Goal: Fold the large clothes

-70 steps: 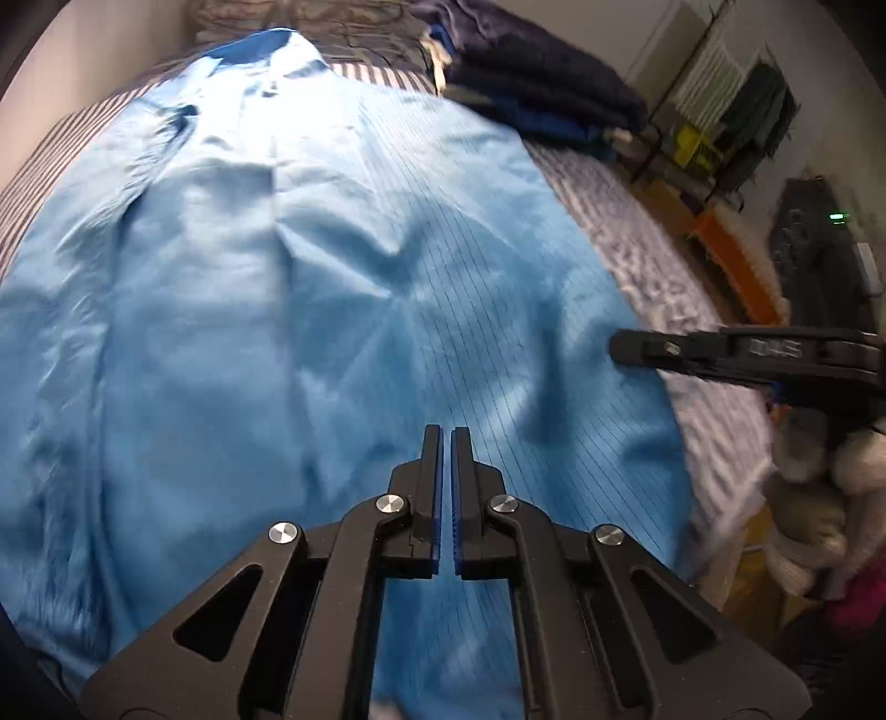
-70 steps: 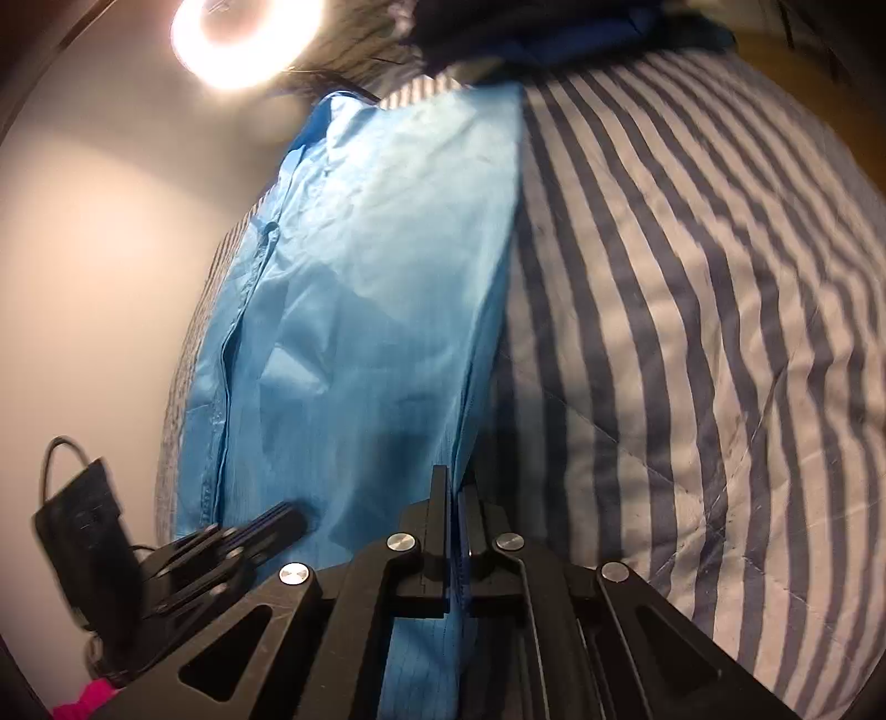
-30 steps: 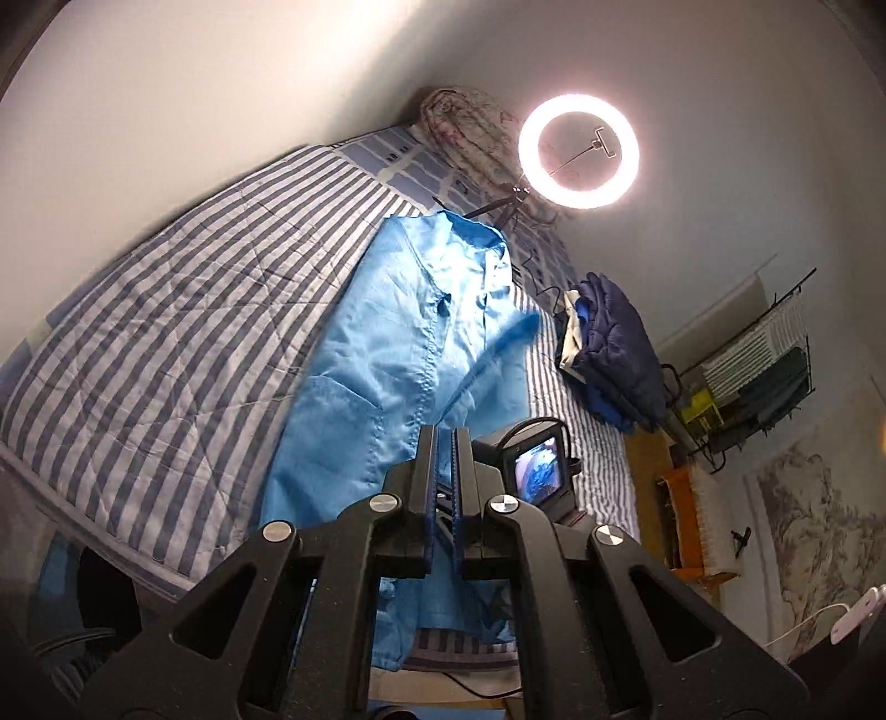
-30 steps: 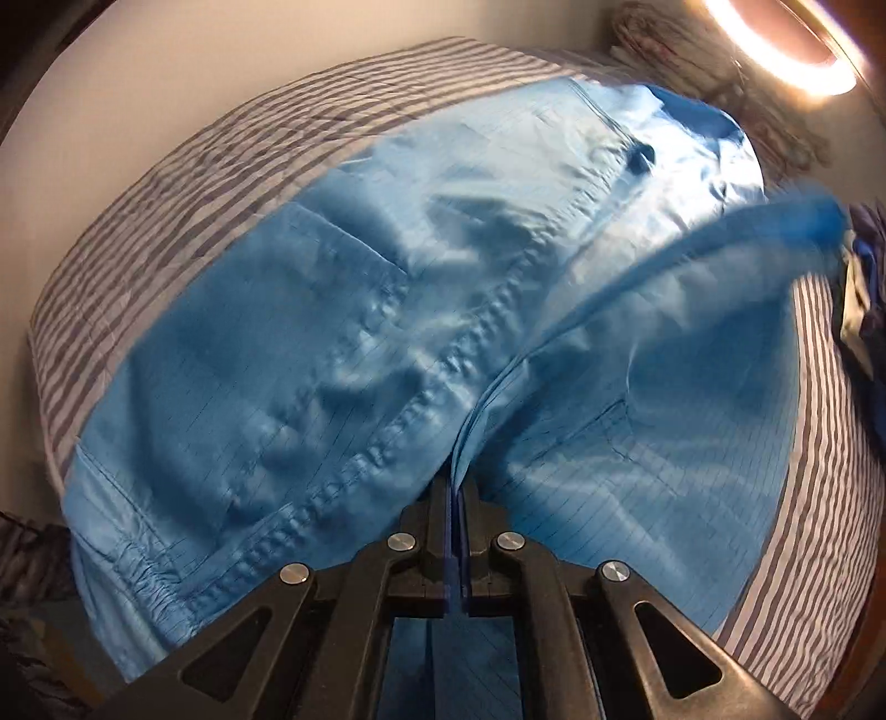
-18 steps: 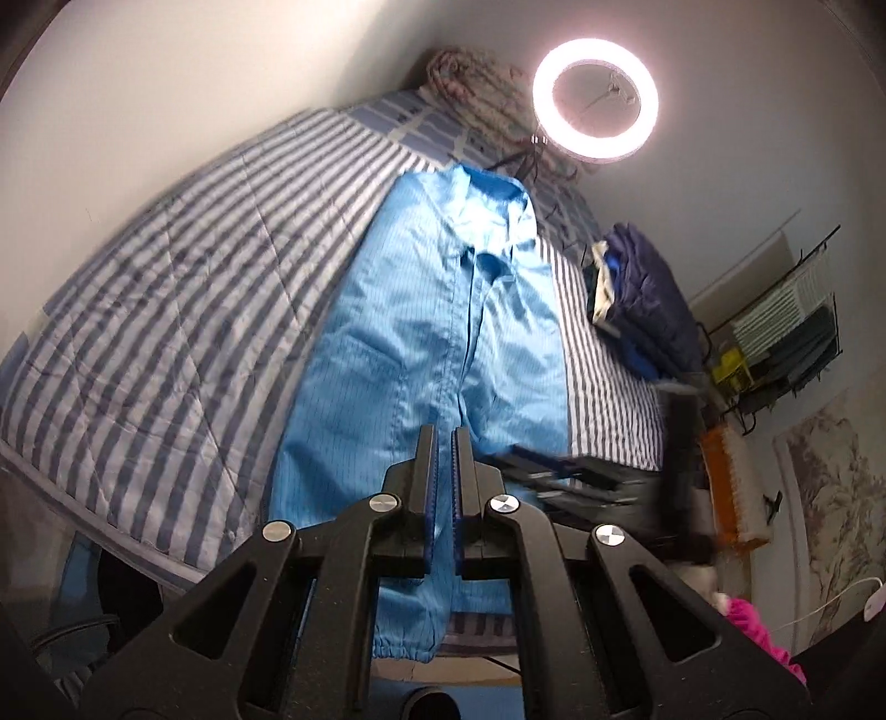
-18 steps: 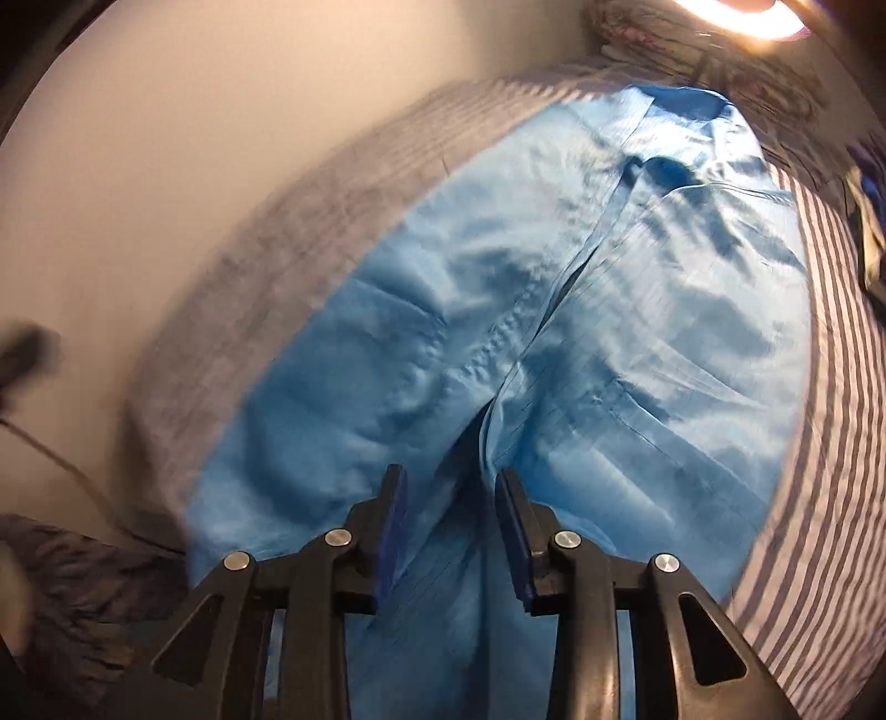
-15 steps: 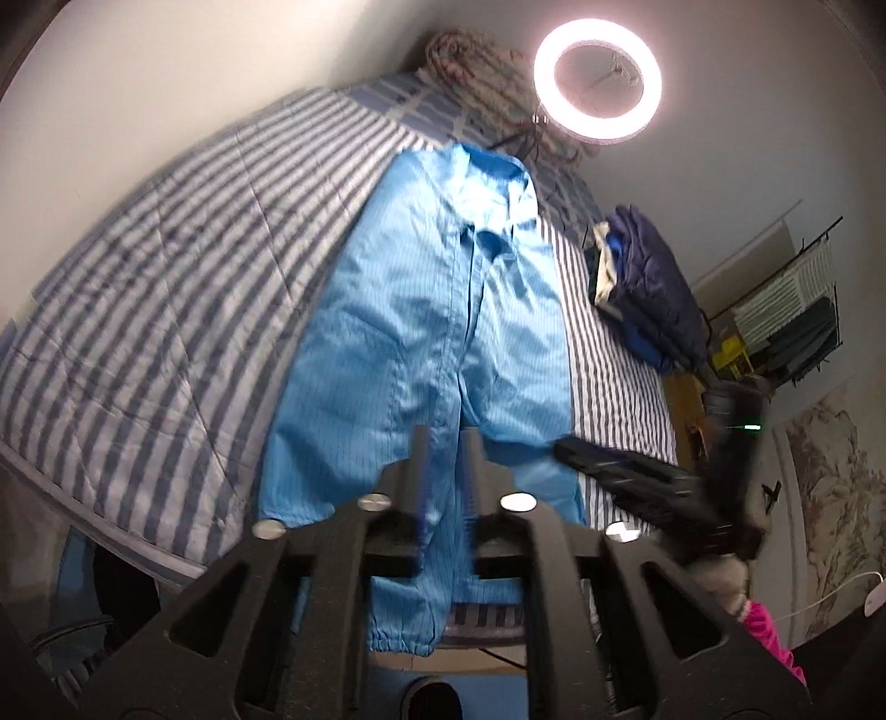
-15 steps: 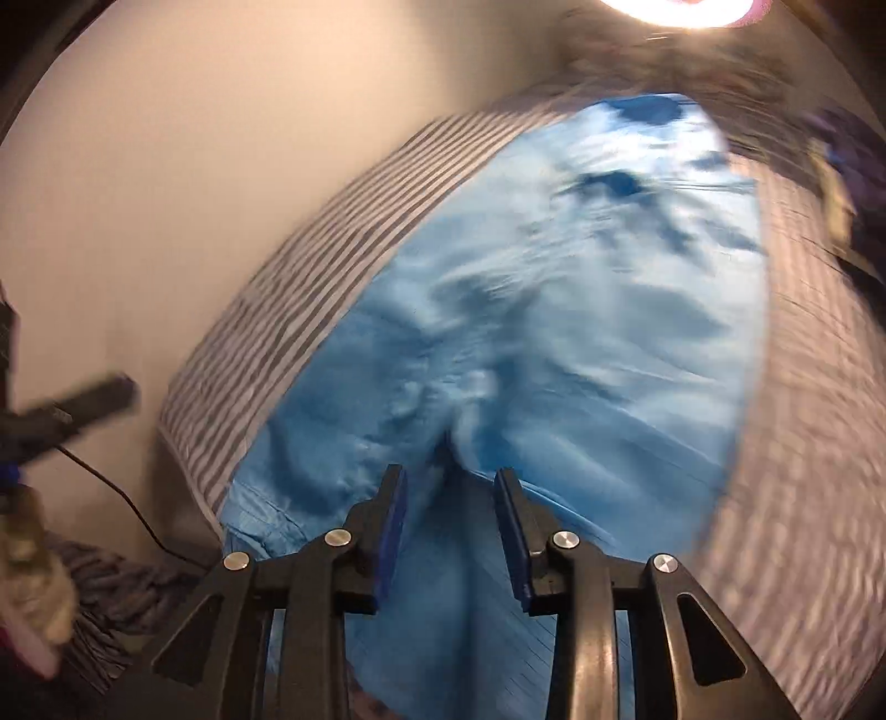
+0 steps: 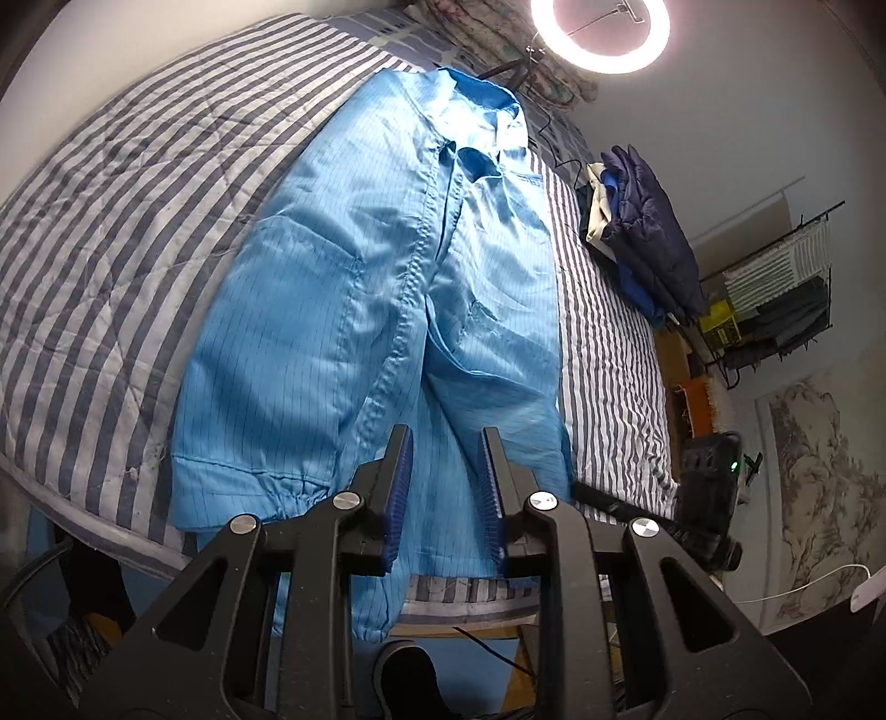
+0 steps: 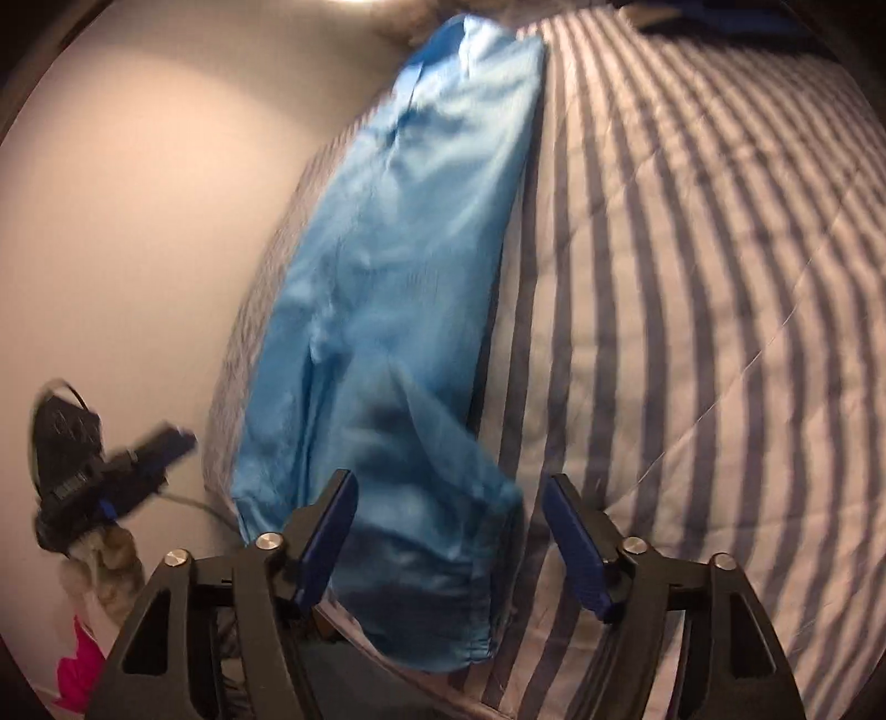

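Striped bedding point(image 9: 99, 232) carries the blue coat point(image 9: 354, 310), laid flat lengthwise, hem overhanging the bed edge. Left gripper point(image 9: 446, 498) is held above the hem, released, empty. Right gripper point(image 10: 448, 531) is spread wide, empty. Folded dark clothes point(image 9: 648, 232) lie beside the coat.

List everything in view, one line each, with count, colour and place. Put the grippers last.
Jacket: one, light blue, spread flat along the bed, hem hanging over the near edge.
Bedcover: one, grey and white stripes, under the jacket.
Folded clothes: one pile, navy with some white, on the bed right of the jacket.
Ring light: one, white, lit, beyond the collar.
Clothes rack: one, black, by the far wall.
Left gripper: black, blue pads, open above the hem.
Right gripper: black, blue pads, open, empty.
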